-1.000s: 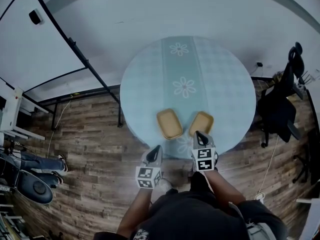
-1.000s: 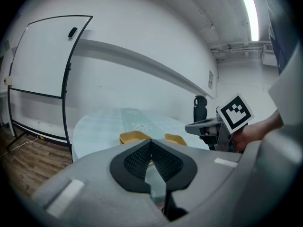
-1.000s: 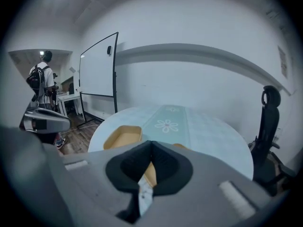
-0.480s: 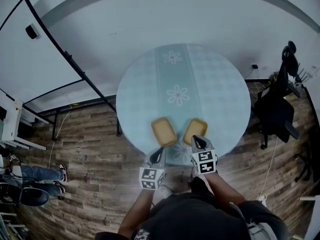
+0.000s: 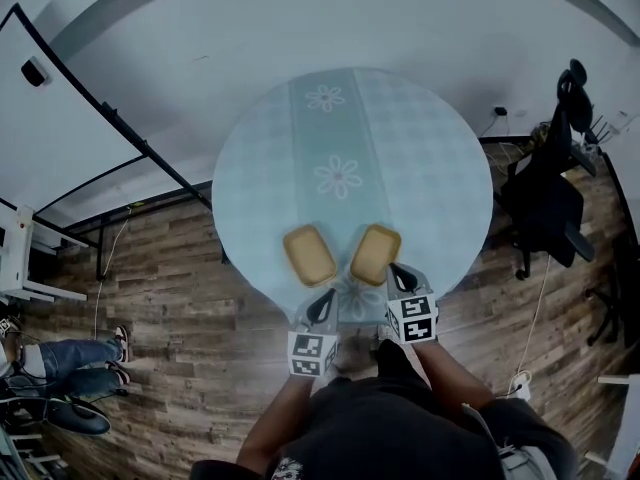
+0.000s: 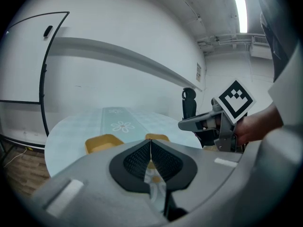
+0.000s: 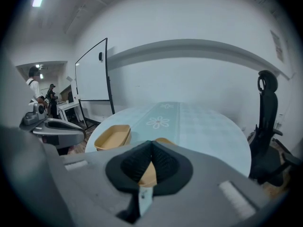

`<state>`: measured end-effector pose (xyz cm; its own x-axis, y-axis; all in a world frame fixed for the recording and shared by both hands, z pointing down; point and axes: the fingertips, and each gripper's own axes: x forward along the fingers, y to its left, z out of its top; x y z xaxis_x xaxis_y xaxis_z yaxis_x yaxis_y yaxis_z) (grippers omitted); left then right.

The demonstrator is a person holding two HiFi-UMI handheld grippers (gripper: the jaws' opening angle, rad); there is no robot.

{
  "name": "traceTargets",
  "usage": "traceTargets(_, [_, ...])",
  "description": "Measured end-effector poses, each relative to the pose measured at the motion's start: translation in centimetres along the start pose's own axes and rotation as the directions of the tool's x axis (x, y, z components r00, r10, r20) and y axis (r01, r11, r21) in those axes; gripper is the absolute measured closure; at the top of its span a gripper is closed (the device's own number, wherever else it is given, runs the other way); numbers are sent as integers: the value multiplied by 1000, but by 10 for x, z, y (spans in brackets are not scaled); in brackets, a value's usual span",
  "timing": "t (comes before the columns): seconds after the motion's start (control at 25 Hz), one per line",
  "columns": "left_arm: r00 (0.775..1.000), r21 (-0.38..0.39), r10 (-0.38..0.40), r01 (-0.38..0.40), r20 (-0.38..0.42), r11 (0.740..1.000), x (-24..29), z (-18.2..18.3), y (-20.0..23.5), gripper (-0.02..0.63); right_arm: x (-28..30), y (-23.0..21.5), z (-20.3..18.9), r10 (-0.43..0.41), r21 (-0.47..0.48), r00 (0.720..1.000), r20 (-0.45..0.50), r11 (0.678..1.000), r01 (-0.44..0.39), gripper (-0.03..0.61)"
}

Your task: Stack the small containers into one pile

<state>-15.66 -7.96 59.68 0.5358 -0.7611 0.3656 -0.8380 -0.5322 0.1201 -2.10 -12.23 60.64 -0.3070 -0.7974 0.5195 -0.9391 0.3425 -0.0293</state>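
Two shallow tan containers lie side by side near the front edge of a round table (image 5: 430, 158): the left container (image 5: 309, 255) (image 6: 100, 143) (image 7: 113, 136) and the right container (image 5: 375, 253) (image 6: 156, 137) (image 7: 150, 171). My left gripper (image 5: 327, 299) (image 6: 150, 141) is shut and empty, just short of the table's front edge, below the left container. Also shut and empty, my right gripper (image 5: 397, 270) (image 7: 151, 142) points at the near end of the right container, with its tip close to the rim.
The table wears a pale blue checked cloth with a flowered runner (image 5: 338, 173). A black office chair (image 5: 545, 193) stands at the right of it, a whiteboard on a black frame (image 5: 90, 98) at the left. Wooden floor (image 5: 160, 298) surrounds the table.
Both grippers have come forward toward the table; the right tip now lies beside the right container's near end, and the left tip has reached the table's edge.
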Motion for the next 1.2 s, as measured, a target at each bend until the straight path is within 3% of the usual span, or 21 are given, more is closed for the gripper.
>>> traceTargets(0.2, [999, 37, -34, 35, -15, 999, 14, -15, -19, 604, -5, -17, -20, -20, 18, 1000, -21, 1000, 20, 575])
traceTargets(0.6, [995, 43, -48, 52, -92, 998, 52, -51, -36, 321, -4, -33, -53, -14, 40, 998, -68, 999, 16, 575])
traceTargets(1.0, [977, 62, -82, 96, -194, 993, 102, -88, -46, 157, 1, -61, -79, 18, 50, 995, -98, 999, -13, 575])
traceTargets(1.2, [970, 76, -82, 101, -230, 992, 121, -97, -55, 133, 3, -74, -85, 31, 67, 994, -103, 997, -24, 575])
